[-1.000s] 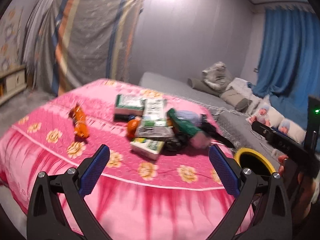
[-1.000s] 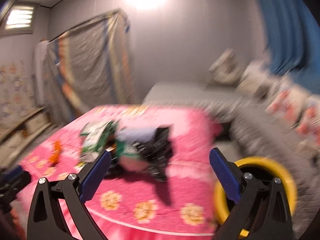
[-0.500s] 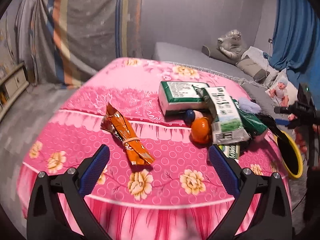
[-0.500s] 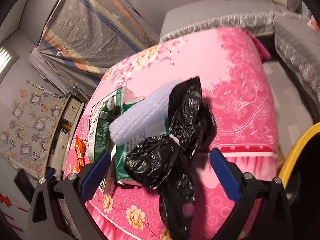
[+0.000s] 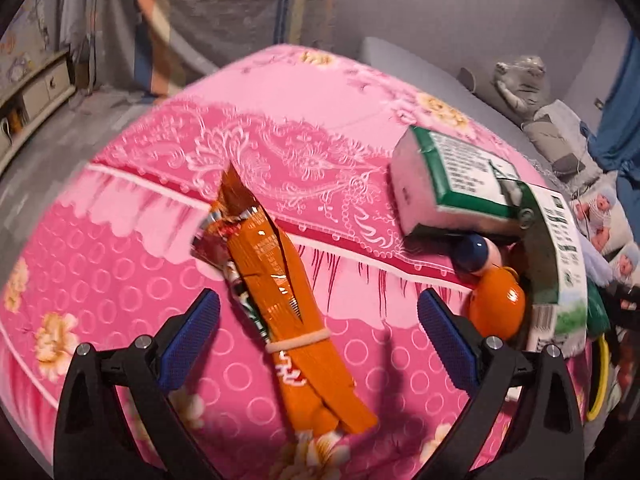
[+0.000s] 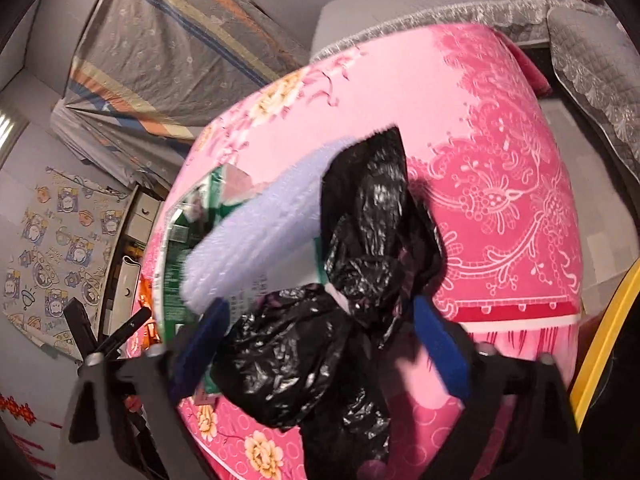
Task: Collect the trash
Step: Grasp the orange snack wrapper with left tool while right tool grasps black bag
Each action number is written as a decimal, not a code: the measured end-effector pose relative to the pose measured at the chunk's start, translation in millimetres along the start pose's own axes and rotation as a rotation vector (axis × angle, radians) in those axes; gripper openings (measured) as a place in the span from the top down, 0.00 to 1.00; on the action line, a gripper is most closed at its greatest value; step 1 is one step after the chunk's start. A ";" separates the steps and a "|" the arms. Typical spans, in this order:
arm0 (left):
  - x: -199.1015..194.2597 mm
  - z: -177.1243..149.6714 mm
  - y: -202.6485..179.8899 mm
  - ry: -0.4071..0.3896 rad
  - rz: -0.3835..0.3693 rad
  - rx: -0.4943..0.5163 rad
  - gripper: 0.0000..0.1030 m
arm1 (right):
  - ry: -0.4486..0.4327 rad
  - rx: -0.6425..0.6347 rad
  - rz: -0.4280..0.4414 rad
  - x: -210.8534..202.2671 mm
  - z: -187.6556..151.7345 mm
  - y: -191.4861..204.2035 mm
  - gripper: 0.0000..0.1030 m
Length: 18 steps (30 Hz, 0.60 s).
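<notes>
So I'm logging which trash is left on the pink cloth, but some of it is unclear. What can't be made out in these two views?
- Left wrist view: the blue-capped item is mostly hidden under the green-and-white carton.
- Left wrist view: the yellow bin rim is cut off by the frame edge.
- Right wrist view: the black plastic bag covers the packets behind it; the white foam sleeve is motion-blurred.
- Right hand-held gripper: contact with the bag is unclear.

1. Orange snack wrapper (image 5: 280, 300): flattened, rubber-banded, lying left of the green-white carton (image 5: 452, 180).
2. Orange ball (image 5: 498, 308) and dark blue ball (image 5: 472, 254): just below that carton.
3. Black plastic bag (image 6: 340, 300): crumpled, knotted, right of the carton.
</notes>
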<state>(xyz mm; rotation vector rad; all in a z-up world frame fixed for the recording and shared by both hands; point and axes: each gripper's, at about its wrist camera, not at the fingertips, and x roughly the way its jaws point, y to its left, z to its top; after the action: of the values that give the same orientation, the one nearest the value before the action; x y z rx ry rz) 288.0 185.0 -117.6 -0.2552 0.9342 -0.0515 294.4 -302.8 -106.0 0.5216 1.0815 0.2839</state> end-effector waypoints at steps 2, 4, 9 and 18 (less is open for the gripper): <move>9.5 -0.3 1.6 0.036 -0.016 -0.025 0.43 | 0.001 0.007 -0.007 2.3 -0.2 -3.8 0.27; 14.5 -1.6 3.4 0.039 0.021 -0.030 0.61 | 0.001 0.006 -0.012 3.0 -1.6 -5.8 0.36; 7.7 -3.8 18.7 0.018 -0.020 -0.086 0.81 | -0.057 0.030 -0.013 -12.8 -7.4 -12.9 0.66; -47.5 -18.4 10.8 -0.157 -0.078 -0.026 0.82 | -0.161 -0.016 0.039 -78.4 -37.1 -6.4 0.69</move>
<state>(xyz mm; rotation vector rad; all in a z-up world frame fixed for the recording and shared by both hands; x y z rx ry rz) 244.3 199.2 -93.2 -0.3156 0.7695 -0.0902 225.7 -334.9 -63.3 0.5422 0.9131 0.2802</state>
